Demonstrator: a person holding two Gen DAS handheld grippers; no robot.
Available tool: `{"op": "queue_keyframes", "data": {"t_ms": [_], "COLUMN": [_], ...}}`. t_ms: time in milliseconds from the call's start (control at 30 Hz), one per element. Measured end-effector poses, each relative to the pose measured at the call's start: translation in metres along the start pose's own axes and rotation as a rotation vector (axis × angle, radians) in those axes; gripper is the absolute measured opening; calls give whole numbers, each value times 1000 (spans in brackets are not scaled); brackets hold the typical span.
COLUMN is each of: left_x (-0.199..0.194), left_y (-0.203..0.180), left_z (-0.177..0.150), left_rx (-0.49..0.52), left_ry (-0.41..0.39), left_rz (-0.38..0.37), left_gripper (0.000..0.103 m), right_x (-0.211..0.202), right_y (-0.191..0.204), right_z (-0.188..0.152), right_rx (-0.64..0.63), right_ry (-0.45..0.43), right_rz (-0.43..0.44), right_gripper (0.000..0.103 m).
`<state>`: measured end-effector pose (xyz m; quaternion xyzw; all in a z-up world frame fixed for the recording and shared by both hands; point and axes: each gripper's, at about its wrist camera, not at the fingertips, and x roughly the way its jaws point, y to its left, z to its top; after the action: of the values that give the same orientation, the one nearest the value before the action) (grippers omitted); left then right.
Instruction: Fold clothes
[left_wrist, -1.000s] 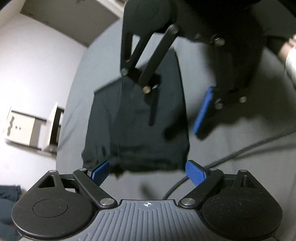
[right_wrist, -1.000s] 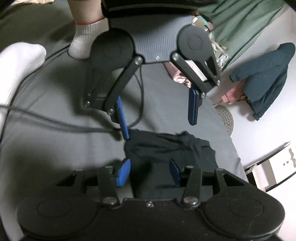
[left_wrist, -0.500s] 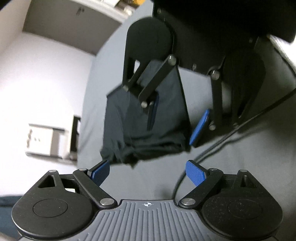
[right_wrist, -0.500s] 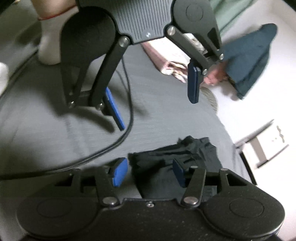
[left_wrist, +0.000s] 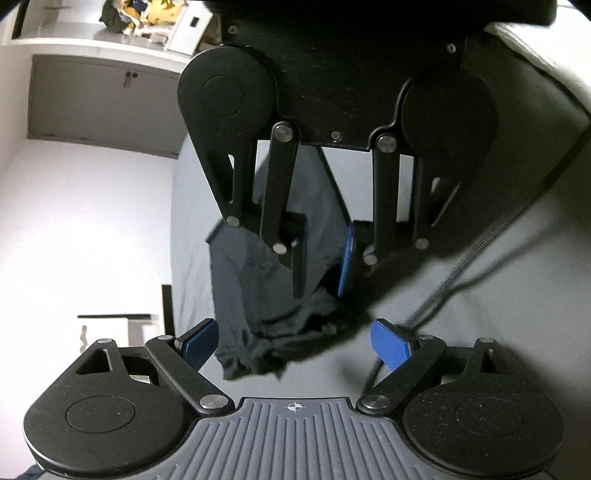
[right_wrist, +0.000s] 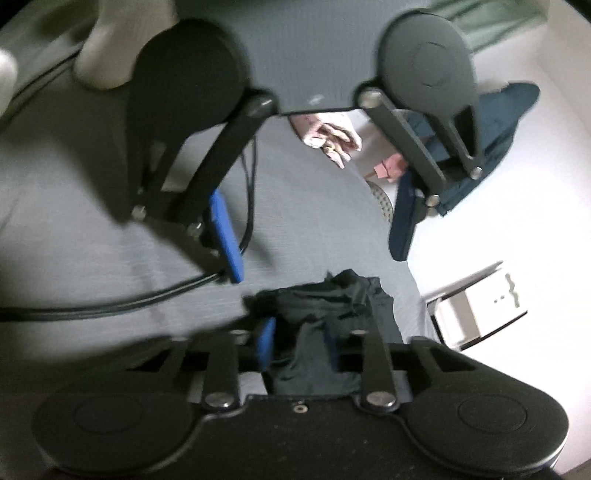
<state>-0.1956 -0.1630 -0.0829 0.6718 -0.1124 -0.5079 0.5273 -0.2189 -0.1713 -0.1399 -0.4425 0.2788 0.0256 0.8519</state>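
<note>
The right tool (right_wrist: 297, 349) has closed its pads on the dark garment (left_wrist: 258, 295) since a second ago, lifting one end off the bed (left_wrist: 461, 314); the left tool (left_wrist: 295, 343) stays open; a fold seems underway.

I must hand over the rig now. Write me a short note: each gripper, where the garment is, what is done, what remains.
Left gripper: open, holds nothing.
Right gripper: closed on the dark grey fabric garment.
Garment: gathered in the right gripper, its free end bunched above the grey bed sheet. A black cable lies close by on the sheet.
Done: garment picked up.
Left: spread it flat, then make the folds.
</note>
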Motion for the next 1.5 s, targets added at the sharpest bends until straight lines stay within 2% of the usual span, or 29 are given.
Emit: {"op": "queue_keyframes", "data": {"t_ms": [200, 300, 433, 567, 633, 667, 733, 767, 800, 833, 867, 900, 933, 1067, 1100, 1167, 1200, 1233, 1300, 1400, 1500], "left_x": [6, 11, 18, 20, 21, 21, 22, 22, 21, 21, 20, 19, 19, 18, 17, 17, 17, 17, 17, 15, 13], "left_y": [-1, -5, -11, -5, -3, -3, -4, -4, -4, -3, -2, -1, 0, 6, 7, 11, 14, 17, 22, 30, 36], "left_z": [6, 8, 10, 12, 14, 14, 14, 14, 14, 14, 14, 14, 14, 14, 15, 14, 14, 13, 13, 11, 9], "left_rx": [47, 99, 167, 137, 132, 133, 147, 153, 149, 140, 131, 119, 105, 45, 30, -12, -36, -59, -106, -173, -223], "left_ry": [-17, -22, -30, -29, -23, -20, -11, -9, -7, -4, -2, -2, -3, -2, 0, 9, 14, 18, 28, 37, 39], "left_rz": [-9, -21, 1, -4, -6, -6, -6, -5, -9, -18, -26, -34, -42, -49, -54, -52, -50, -48, -43, -34, -37], "left_gripper": [90, 90, 90, 89, 64, 61, 49, 49, 44, 33, 30, 22, 19, 17, 8, 6, 6, 5, 5, 5, 5], "right_x": [-8, -7, -1, -4, -1, -1, -6, -12, -12, -12, -13, -13, -13, -15, -15, -16, -16, -16, -17, -13, -7], "right_y": [-21, -31, -38, -41, -42, -42, -41, -40, -41, -42, -43, -43, -44, -44, -44, -43, -44, -45, -45, -36, -28], "right_z": [-1, -2, -3, -3, -3, -2, -1, -3, -4, -4, -5, -5, -5, -5, -5, -5, -7, -9, -15, -21, -20], "right_rx": [95, 143, 163, 165, 158, 156, 163, 168, 173, 176, 180, 183, 186, 188, 186, 185, 192, 200, 219, 184, 140], "right_ry": [-39, -46, -45, -63, -70, -72, -71, -71, -71, -71, -71, -71, -71, -72, -71, -68, -61, -51, -19, 36, 66], "right_rz": [52, 75, 93, 99, 98, 99, 103, 102, 102, 103, 103, 103, 103, 99, 97, 93, 88, 88, 110, 121, 54], "right_gripper": [19, 13, 7, 5, 5, 5, 5, 5, 5, 5, 5, 5, 5, 4, 4, 4, 10, 36, 66, 64, 64]}}
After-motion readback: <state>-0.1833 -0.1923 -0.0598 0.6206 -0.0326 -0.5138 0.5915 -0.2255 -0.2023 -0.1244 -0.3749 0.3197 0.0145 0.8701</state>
